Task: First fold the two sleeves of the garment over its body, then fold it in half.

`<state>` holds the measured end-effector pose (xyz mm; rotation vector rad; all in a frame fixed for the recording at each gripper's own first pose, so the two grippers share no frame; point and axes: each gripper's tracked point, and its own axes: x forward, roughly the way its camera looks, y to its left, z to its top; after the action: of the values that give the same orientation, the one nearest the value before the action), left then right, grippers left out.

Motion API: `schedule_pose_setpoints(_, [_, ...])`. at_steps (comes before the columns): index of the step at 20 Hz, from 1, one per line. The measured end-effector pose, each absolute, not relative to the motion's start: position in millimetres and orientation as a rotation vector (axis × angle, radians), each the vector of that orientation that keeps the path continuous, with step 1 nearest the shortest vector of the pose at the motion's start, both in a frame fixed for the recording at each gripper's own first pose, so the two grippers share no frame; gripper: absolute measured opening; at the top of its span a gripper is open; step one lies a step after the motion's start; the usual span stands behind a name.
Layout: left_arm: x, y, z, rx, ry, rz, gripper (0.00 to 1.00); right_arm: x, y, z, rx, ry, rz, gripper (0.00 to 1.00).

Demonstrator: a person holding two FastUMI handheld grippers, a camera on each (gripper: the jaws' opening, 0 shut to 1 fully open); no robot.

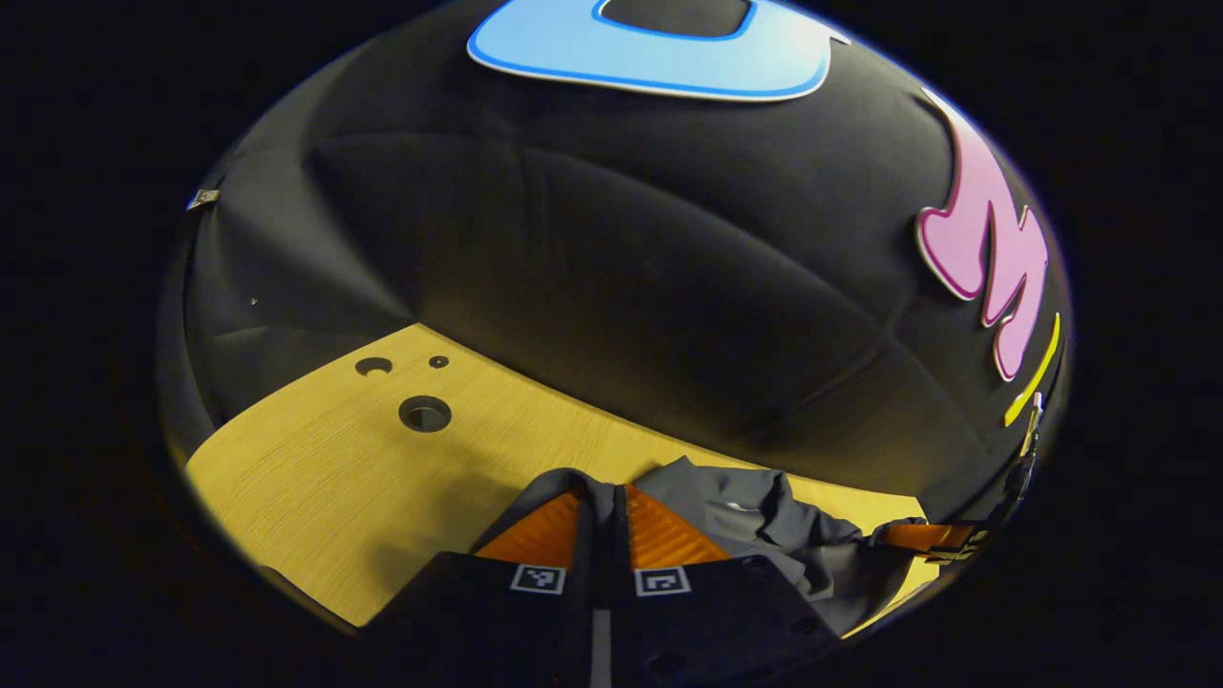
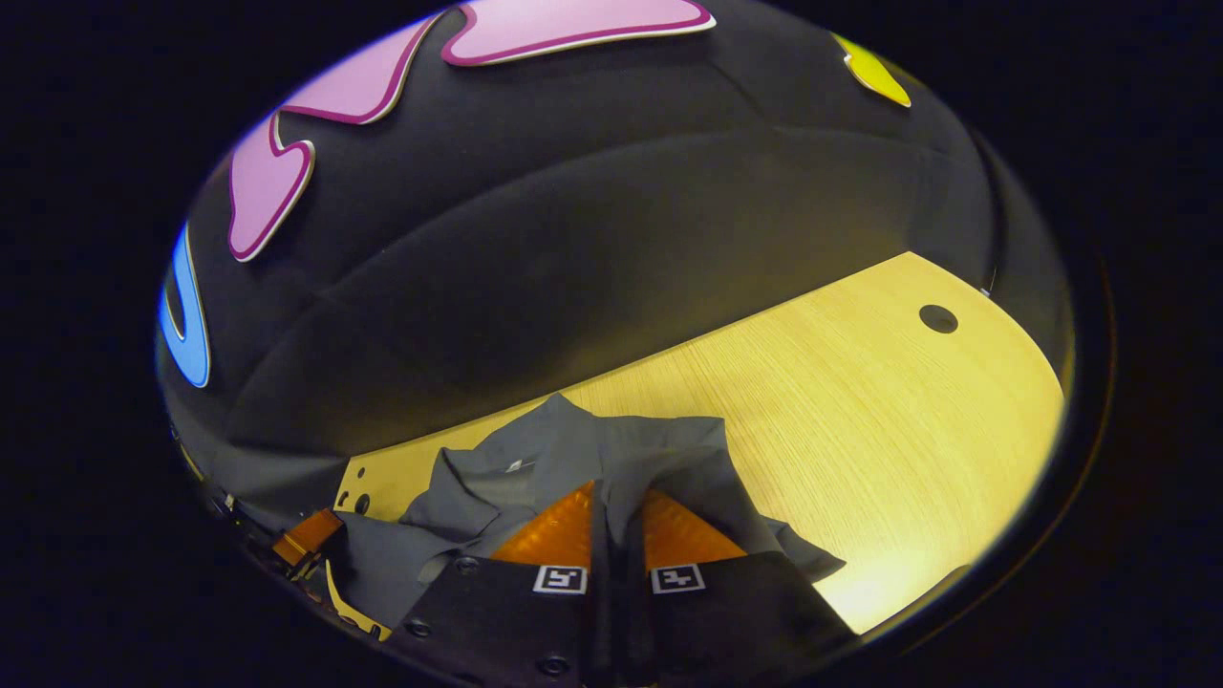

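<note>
Left gripper view: my left gripper (image 1: 604, 506) has its two orange fingers (image 1: 540, 530) drawn almost together, with a dark strip of the grey garment (image 1: 764, 521) pinched between them. Cloth runs up over the fingertips and drapes off to the right in loose folds. Jaws closed on fabric.

At the right edge of this view, the other gripper's orange finger shows low down, touching the far end of the same bunched cloth.

Right gripper view: my right gripper (image 2: 616, 506) is likewise nearly closed, orange fingers (image 2: 554, 530) either side of a thin fold of the garment (image 2: 535, 459). Jaws clamped on fabric here too. The garment rises in a peak just above the fingertips and spreads to both sides; a collar-like edge with a small pale tag lies to the left.

The garment sits on the wooden table (image 2: 860, 382), at the near edge, bunched and lifted between my two grippers rather than lying flat. I cannot tell which parts are sleeves.

The table has round holes (image 1: 424, 413) in its top, well apart from the cloth. Black cloth wall (image 1: 611, 248) behind.
</note>
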<state>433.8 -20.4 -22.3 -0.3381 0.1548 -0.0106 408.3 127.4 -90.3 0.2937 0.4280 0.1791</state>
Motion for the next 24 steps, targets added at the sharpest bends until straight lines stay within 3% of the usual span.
schedule_pose_setpoints(1, [434,-19,-21,-0.327,0.155,-0.004,0.18,410,127,-92,0.294,0.427,0.177,0.12])
schedule_pose_setpoints(2, [433,-17,-22,-0.313,0.160,-0.006,0.12,412,127,-92,0.289,0.424,0.177,0.19])
schedule_pose_setpoints(3, [431,-16,-21,-0.297,0.165,-0.003,0.27,405,126,-87,0.284,0.417,0.182,0.11])
schedule_pose_setpoints(4, [428,-15,-20,-0.283,0.170,-0.003,0.20,406,123,-86,0.268,0.408,0.180,0.19])
schedule_pose_setpoints(5, [423,-17,-17,-0.273,0.175,-0.007,0.29,403,121,-79,0.252,0.394,0.183,0.27])
schedule_pose_setpoints(6, [417,-21,-13,-0.267,0.178,-0.011,0.38,399,120,-74,0.234,0.378,0.187,0.36])
schedule_pose_setpoints(8, [400,-25,-1,-0.265,0.175,-0.020,0.64,386,119,-60,0.200,0.347,0.204,0.81])
schedule_pose_setpoints(9, [391,-26,8,-0.260,0.162,-0.022,0.81,378,115,-51,0.184,0.325,0.203,0.81])
schedule_pose_setpoints(10, [381,-26,14,-0.249,0.151,-0.022,0.88,369,112,-41,0.175,0.300,0.200,0.81])
schedule_pose_setpoints(11, [368,-26,22,-0.235,0.142,-0.023,0.95,360,109,-32,0.170,0.279,0.199,0.96])
schedule_pose_setpoints(19, [226,-20,90,-0.124,0.014,-0.022,0.96,247,62,55,0.081,0.058,0.120,0.99])
schedule_pose_setpoints(24, [142,-23,99,-0.090,-0.034,-0.064,0.96,161,50,84,0.054,-0.034,0.102,0.98])
